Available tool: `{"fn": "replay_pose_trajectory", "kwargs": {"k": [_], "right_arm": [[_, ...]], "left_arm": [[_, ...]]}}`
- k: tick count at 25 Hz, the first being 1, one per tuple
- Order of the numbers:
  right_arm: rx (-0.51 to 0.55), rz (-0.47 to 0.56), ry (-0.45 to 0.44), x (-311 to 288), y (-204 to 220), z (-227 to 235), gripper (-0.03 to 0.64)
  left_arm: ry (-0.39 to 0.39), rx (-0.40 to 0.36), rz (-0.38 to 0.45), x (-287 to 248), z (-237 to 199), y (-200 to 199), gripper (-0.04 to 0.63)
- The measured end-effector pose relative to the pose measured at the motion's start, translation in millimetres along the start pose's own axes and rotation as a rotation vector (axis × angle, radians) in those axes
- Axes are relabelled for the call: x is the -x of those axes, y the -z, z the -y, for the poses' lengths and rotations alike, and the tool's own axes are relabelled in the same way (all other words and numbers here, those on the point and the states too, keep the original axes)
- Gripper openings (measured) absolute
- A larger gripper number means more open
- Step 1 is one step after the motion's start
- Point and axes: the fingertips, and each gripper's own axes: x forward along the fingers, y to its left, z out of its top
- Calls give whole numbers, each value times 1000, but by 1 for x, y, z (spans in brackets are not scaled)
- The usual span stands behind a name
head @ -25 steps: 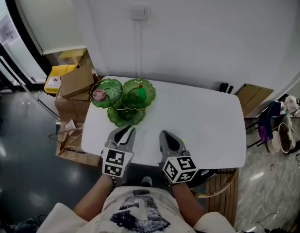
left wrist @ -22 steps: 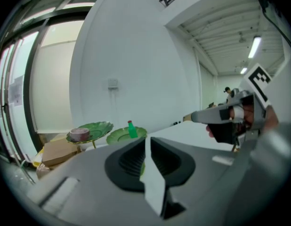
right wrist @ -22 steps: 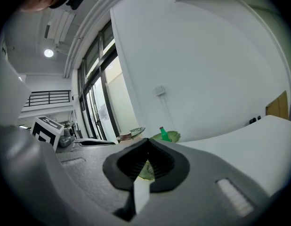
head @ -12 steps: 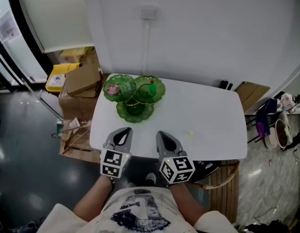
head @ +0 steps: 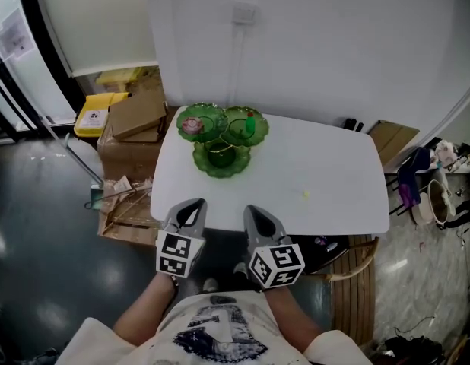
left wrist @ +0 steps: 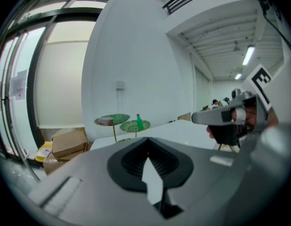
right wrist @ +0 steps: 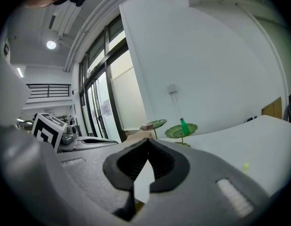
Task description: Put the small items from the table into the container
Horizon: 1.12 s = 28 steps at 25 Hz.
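**Two closed grippers at the near edge, one small piece lying loose**

A white worktop [head: 334, 166] is standing against a white wall [head: 334, 52], with cardboard boxes [head: 136, 116] sitting on the dark floor [head: 37, 204] to its left. One green stand [head: 221, 158] is occupying the far left corner, carrying three dishes. A pinkish item [head: 192, 126] is lying in the left dish and a small green bottle [head: 250, 123] is standing in the right one. One yellow-green piece [head: 305, 195] is lying on the bare worktop, well apart from the stand. The left gripper [head: 193, 202] and right gripper [head: 252, 208] are hovering with fingers pressed together, gripping nothing.
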Motion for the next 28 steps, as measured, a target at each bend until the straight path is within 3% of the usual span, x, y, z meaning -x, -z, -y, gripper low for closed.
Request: {"fn": "replay_pose_trajectory", "kwargs": {"k": [10,17,28], "right_arm": [[12,6,10,13,6,-26,-3],[13,7,18,13,7,-29,-2],[8,4,32,15,7,-26,-3]], "left_arm": [[1,-5,54,22,-3,-2,-11],[22,-3,20,25,0,6,-11],[12,12,59,23,-3,-6,-11]]}}
